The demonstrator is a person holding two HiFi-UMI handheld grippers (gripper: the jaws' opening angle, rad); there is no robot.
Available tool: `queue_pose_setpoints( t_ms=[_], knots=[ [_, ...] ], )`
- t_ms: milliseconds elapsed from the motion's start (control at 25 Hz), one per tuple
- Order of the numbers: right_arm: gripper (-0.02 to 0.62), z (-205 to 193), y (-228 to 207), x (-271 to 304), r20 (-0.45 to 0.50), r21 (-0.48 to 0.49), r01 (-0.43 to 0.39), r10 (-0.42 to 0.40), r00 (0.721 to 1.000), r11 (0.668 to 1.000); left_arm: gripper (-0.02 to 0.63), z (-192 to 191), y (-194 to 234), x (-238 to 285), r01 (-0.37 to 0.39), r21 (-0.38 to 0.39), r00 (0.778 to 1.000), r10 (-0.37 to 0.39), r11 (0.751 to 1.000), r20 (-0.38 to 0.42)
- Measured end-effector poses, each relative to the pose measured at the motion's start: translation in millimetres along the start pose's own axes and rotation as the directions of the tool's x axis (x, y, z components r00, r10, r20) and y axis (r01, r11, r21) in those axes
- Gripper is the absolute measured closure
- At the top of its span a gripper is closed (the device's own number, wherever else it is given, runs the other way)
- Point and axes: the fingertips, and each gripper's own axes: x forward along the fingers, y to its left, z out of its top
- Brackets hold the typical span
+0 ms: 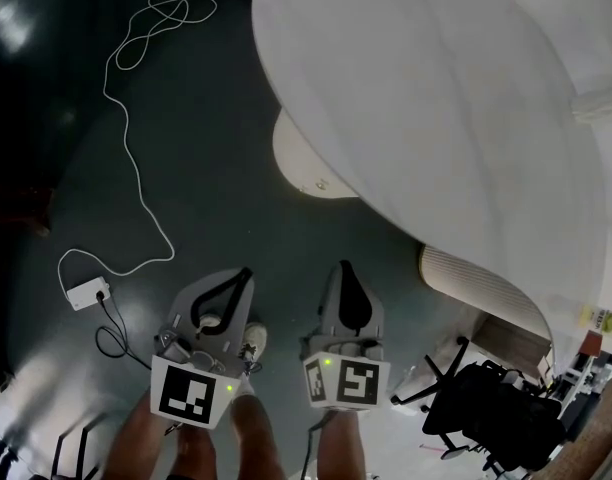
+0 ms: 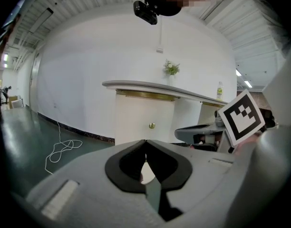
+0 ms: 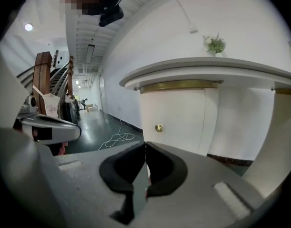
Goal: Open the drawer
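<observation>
**Asker:** What are your jaws doing?

**Me:** I am holding both pairs clenched with nothing in them. On my left gripper (image 2: pixel 145 142) the 2 black pads are meeting at the tips, and the same is showing on my right gripper (image 3: pixel 145 144).

**Asker:** Where is the drawer lying from them?

**Me:** It is sitting ahead of both and a little above the tips, well apart from either. Its pale drawer front (image 3: pixel 176 115) is standing upright under the curved white counter (image 3: pixel 207 66), taller than it is wide. Its 1 brass knob (image 3: pixel 159 127) is showing just right of each pair's closing line.

**Asker:** Which hand is looking better placed?

**Me:** I am judging the right one nearer, since from the head view the knob is lying closer to its tips. I would need to open those jaws around the knob, then pull back toward myself.
</observation>
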Motion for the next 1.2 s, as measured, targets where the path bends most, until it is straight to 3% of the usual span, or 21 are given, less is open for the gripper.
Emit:
queue_pose_setpoints(
  t_ms=[160,280,520,640,960,1200],
  knots=[
    [0.589,4.8,-7.8,18.5,0.017,-0.033,0.015,-0.014,1.000,0.999,0.595,2.5,2.2,7.7,-0.012,-0.003,1.000,0.012,1.000,0.016],
    [0.547,7.6,-10.4,34.4,0.018,-0.021,0.005,-0.005,1.000,1.000,0.595,3.2,4.2,14.1,-0.016,-0.009,0.999,0.016,1.000,0.037],
    [0.428,12.8,-13.6,66.3,-0.002,0.017,-0.025,0.025,1.000,1.000,0.595,-7.9,12.5,19.6,-0.022,-0.027,1.000,0.022,0.999,-0.010],
    [0.402,17.4,-18.9,80.0,-0.005,0.024,-0.008,0.008,1.000,1.000,0.595,-8.7,19.3,21.4,-0.030,-0.025,0.999,0.030,0.999,-0.015],
    [0.391,21.8,-31.7,104.2,-0.024,0.034,0.070,-0.069,0.997,0.997,0.595,-8.0,35.2,27.2,-0.048,-0.035,0.999,0.048,0.998,-0.014],
    [0.391,22.8,-30.9,113.4,-0.037,0.037,0.079,-0.078,0.996,0.996,0.595,-7.2,44.3,30.2,-0.055,-0.043,0.999,0.055,0.998,-0.001]
  ],
)
